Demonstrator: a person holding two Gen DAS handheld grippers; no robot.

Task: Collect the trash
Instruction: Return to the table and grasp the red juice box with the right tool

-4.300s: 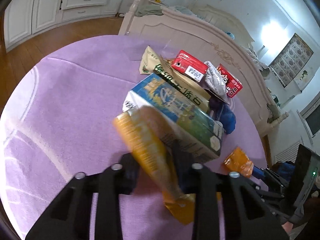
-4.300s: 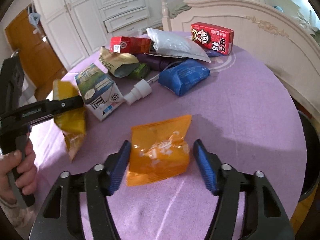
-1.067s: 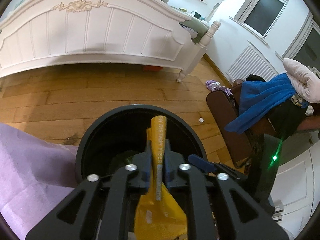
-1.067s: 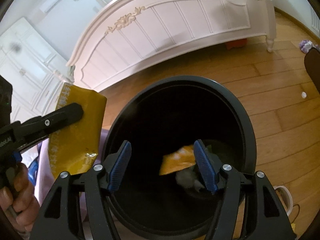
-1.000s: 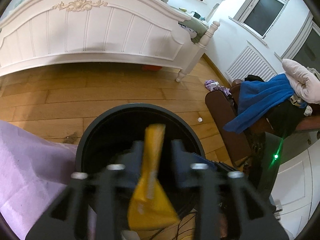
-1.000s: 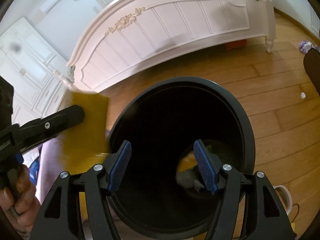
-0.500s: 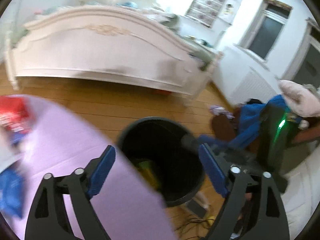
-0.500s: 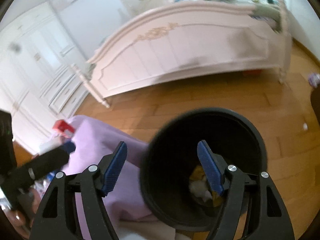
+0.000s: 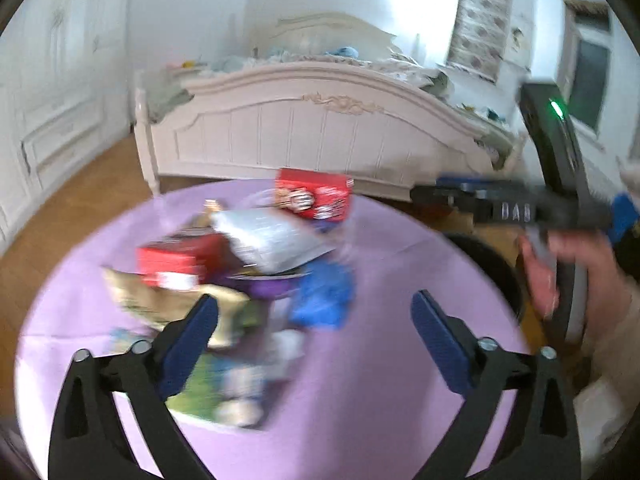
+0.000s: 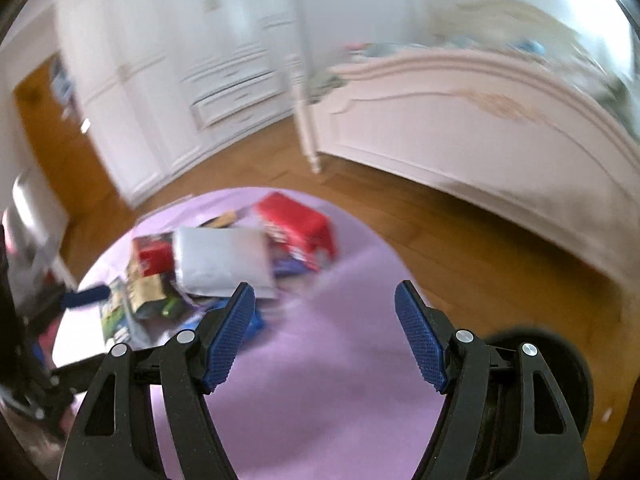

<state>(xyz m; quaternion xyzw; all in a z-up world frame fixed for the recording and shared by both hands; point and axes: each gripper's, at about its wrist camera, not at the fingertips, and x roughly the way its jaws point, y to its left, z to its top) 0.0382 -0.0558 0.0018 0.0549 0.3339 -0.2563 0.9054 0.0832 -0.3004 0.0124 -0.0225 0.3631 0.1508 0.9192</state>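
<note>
Both tools are released and empty. The left tool (image 9: 314,330) has just been opening its jaws, and nothing lies between them. The right tool (image 10: 324,332) has likewise just been opening, with only bare cloth between its pads.

The trash pile (image 9: 256,264) lies on the round, purple-covered bench (image 9: 380,360), from centre toward 10 o'clock in the left wrist view. The frames are motion-blurred, so the counts are approximate:

- Red cartons: two. One (image 9: 314,196) stands at 12 o'clock of the pile, long axis across the frame; the other (image 9: 178,260) lies at 9 o'clock.
- Silver pouch (image 9: 272,240): one, on top of the pile, long axis running from 10 o'clock to 4 o'clock.
- Blue packet (image 9: 324,300): one, at 4 o'clock of the pile.
- Tan bag (image 9: 160,300): one, at 8 o'clock.
- Green-and-white carton (image 9: 216,392): one, nearest the left tool; its orientation cannot be told.

The black bin (image 10: 560,360) stands on the wood floor at 4 o'clock in the right wrist view, just beside the bench edge. A hand (image 9: 576,276) grips the right tool's handle at 3 o'clock in the left wrist view.
</note>
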